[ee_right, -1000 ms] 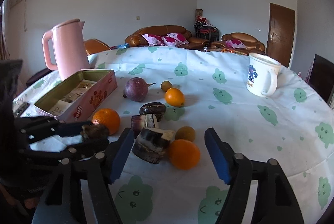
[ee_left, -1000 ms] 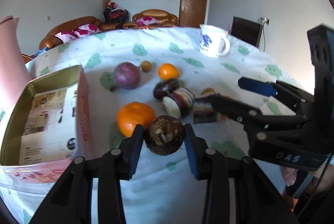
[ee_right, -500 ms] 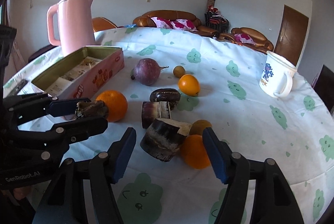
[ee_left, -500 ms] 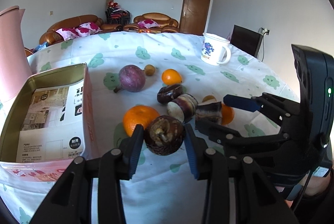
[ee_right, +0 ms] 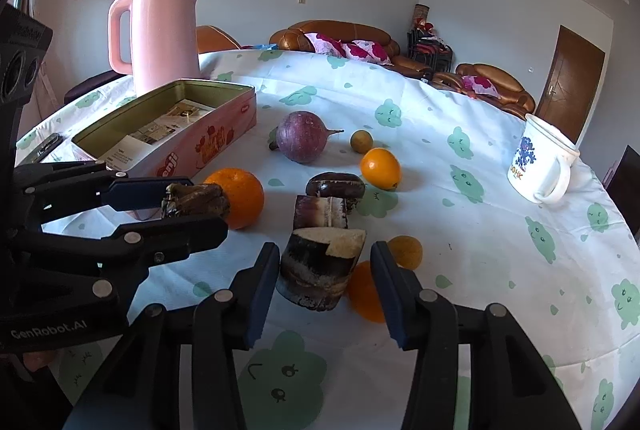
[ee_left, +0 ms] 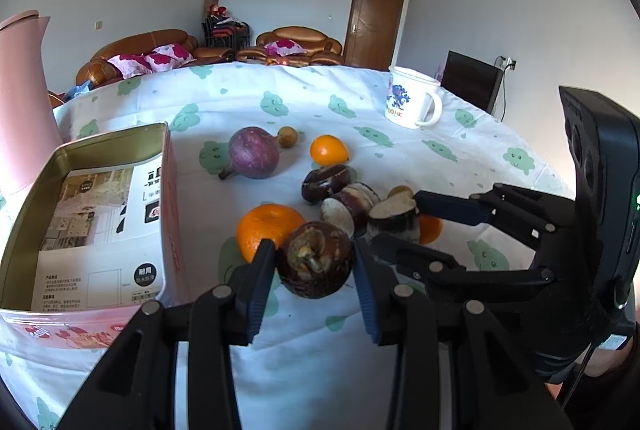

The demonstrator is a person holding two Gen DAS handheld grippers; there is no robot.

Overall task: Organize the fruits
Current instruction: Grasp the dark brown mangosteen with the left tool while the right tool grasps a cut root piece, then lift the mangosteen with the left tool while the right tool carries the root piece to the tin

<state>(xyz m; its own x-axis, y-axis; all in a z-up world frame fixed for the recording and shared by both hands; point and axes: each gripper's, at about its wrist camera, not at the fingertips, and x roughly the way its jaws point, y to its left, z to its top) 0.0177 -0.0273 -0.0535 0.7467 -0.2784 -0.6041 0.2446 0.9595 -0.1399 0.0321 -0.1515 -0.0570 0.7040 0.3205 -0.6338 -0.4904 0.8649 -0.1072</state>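
Note:
My left gripper (ee_left: 314, 264) is shut on a dark brown round fruit (ee_left: 315, 259), held just above the tablecloth beside the open pink tin (ee_left: 86, 213); it also shows in the right wrist view (ee_right: 188, 203). My right gripper (ee_right: 324, 268) is open, its jaws on either side of a dark cut chunk (ee_right: 318, 272) that lies on the cloth. An orange (ee_right: 236, 195), a purple round fruit (ee_right: 300, 141), more dark chunks (ee_right: 322, 209), small oranges (ee_right: 380, 167) and small brown fruits (ee_right: 405, 252) lie around.
A pink kettle (ee_right: 162, 33) stands behind the tin. A white mug (ee_right: 538, 159) stands at the far right. A phone (ee_right: 48, 145) lies left of the tin. The round table (ee_right: 520, 270) drops off at the near and right edges.
My right gripper has moved forward and its jaws now flank the cut chunk more closely. My left gripper has lifted slightly and still holds the brown fruit.

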